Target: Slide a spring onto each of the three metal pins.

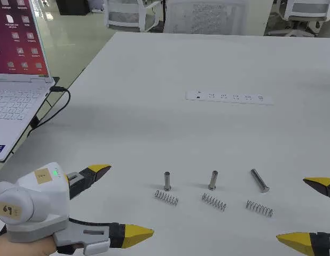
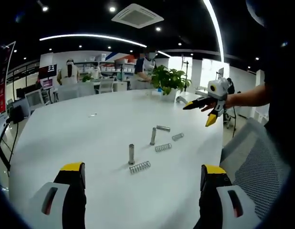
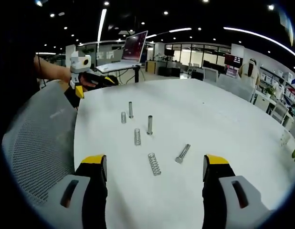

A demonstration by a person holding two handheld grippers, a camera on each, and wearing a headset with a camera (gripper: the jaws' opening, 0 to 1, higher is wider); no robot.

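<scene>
White worktop (image 1: 154, 80), open office behind. Near its front edge, three springs (image 1: 213, 201) lie beside three pins (image 1: 213, 180); none threaded yet. Your left gripper (image 1: 128, 200) and right gripper (image 1: 292, 209): jaws wide, empty. Next, pinch one spring.

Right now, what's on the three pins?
Nothing. The left pin and middle pin stand bare, the right pin lies flat; three springs lie beside them. Nothing is covered.
</scene>
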